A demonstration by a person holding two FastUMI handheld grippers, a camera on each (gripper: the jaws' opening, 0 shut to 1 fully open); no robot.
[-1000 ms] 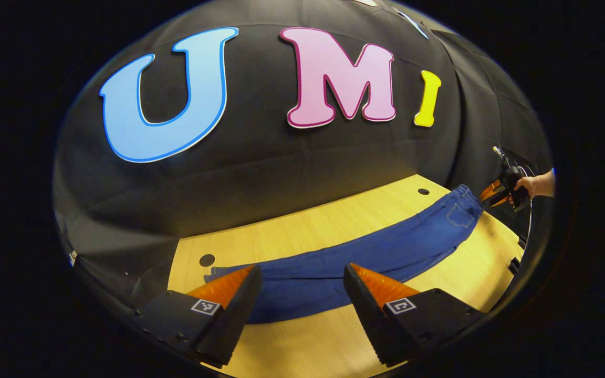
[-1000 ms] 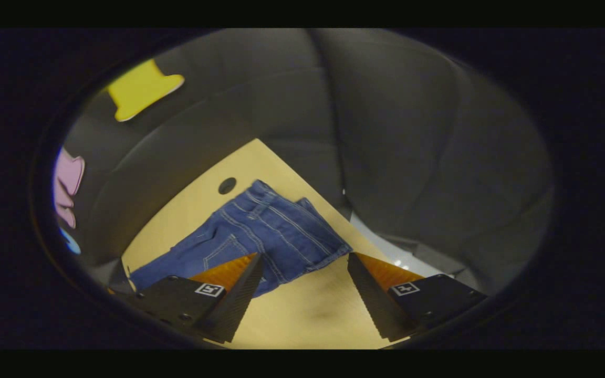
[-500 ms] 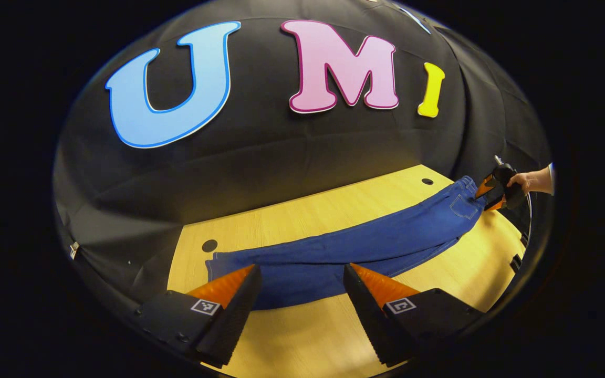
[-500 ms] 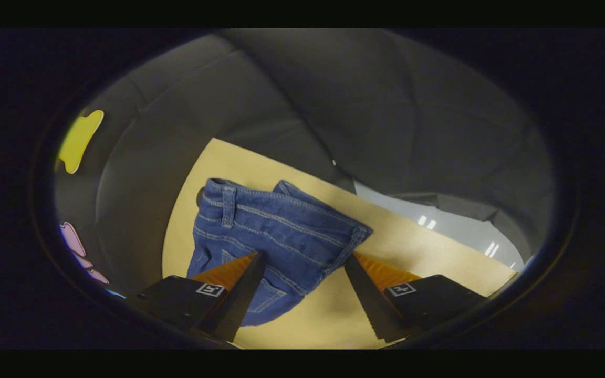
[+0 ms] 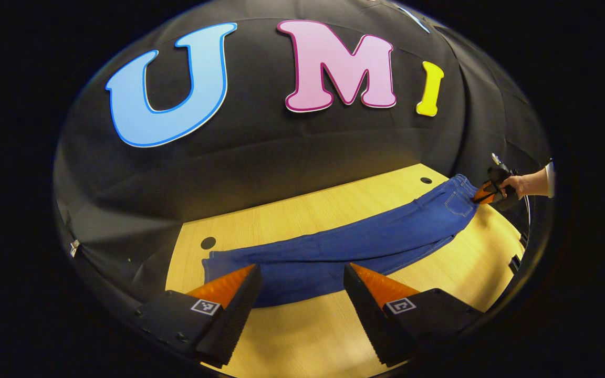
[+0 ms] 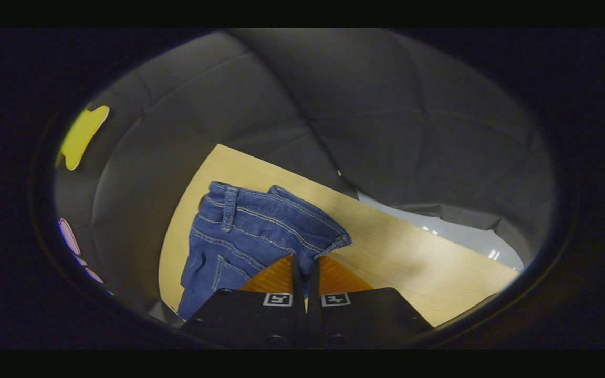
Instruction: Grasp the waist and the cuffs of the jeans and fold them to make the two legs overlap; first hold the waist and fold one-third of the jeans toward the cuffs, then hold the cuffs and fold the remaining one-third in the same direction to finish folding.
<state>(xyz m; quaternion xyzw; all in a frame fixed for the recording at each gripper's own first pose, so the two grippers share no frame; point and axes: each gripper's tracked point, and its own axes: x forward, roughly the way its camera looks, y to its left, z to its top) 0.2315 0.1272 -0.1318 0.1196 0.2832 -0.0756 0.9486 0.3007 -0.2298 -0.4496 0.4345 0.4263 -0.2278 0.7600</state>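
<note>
Right gripper (image 6: 302,265) fingers clamped on jeans (image 5: 344,247) waist; left gripper (image 5: 300,275) fingers apart just short of cuffs; long axis spans bench (image 5: 334,210).

From my left gripper (image 5: 300,273), the jeans (image 5: 344,247) lie just ahead across the table (image 5: 308,215), running far right to my right gripper (image 5: 483,195) at the waist (image 6: 260,212); cuffs (image 5: 213,265) ahead-left, a table hole (image 5: 208,243) just behind them
</note>
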